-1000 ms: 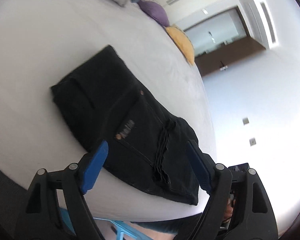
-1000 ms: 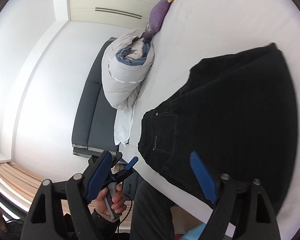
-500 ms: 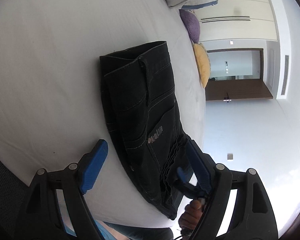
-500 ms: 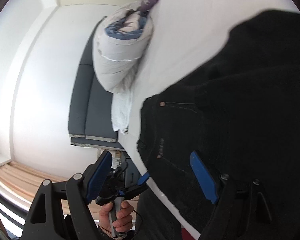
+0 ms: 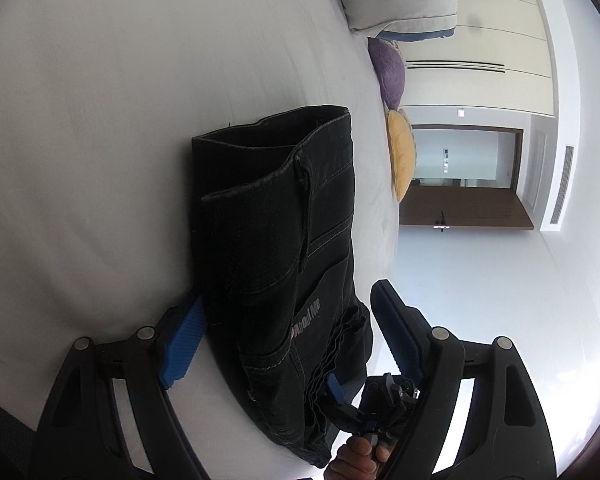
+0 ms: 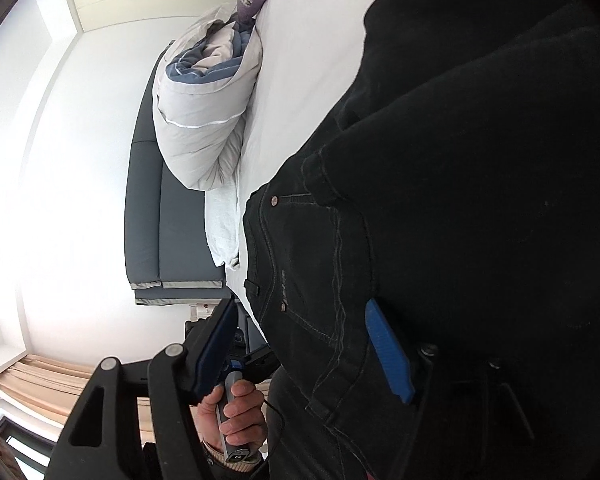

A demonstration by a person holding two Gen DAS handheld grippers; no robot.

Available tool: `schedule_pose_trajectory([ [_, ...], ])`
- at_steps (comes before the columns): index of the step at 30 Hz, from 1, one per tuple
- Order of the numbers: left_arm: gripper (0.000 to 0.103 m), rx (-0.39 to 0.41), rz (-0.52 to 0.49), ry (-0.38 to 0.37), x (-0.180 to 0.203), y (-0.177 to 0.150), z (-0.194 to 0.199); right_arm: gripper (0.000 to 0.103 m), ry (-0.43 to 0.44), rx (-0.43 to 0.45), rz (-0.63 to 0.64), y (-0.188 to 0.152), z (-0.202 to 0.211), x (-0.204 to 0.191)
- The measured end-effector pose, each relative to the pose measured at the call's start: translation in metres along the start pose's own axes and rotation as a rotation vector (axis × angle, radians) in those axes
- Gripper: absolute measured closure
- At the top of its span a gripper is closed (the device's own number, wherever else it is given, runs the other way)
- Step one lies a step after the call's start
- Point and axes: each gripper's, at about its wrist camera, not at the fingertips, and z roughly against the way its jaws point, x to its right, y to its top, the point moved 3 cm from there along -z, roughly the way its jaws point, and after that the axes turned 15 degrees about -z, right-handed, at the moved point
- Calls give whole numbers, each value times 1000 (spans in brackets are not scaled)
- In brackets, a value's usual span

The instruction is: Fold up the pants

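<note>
Black folded pants (image 5: 276,232) lie on the white bed (image 5: 100,120), stacked in layers near its edge. My left gripper (image 5: 288,328) is open, its blue fingers (image 5: 184,332) straddling the near end of the stack. In the right wrist view the pants (image 6: 460,200) fill most of the frame. My right gripper (image 6: 304,344) is open, with one blue finger (image 6: 388,352) lying against the cloth and the other finger off the bed edge. The right gripper also shows in the left wrist view (image 5: 364,408), at the bed edge.
A rolled grey duvet (image 6: 204,120) and a purple cushion (image 5: 388,68) and a yellow cushion (image 5: 400,156) lie at the head of the bed. A dark headboard (image 6: 160,208), wardrobe doors (image 5: 480,40) and a doorway (image 5: 460,176) stand beyond.
Both grippers have moved in closer to the pants. The left fingers now straddle the stack's near end, and the right finger rests on the cloth. Both stayed open.
</note>
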Motion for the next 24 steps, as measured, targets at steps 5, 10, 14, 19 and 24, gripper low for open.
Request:
schedule_pose_trajectory([
  [5, 70, -23, 20, 0, -8, 2, -4, 33, -16, -6, -2, 1, -1, -1],
  [10, 80, -13, 31, 12, -13, 0, 1, 36, -51, -4, -3, 1, -4, -2],
  [14, 89, 2, 4, 20, -4, 0, 8, 45, -127, 1, -13, 3, -8, -1],
  [19, 94, 29, -72, 48, 20, 3, 10, 55, -189, 38, -64, 6, -8, 3],
  [24, 94, 41, -158, 66, 49, 4, 11, 55, -214, 85, -78, 6, -8, 4],
])
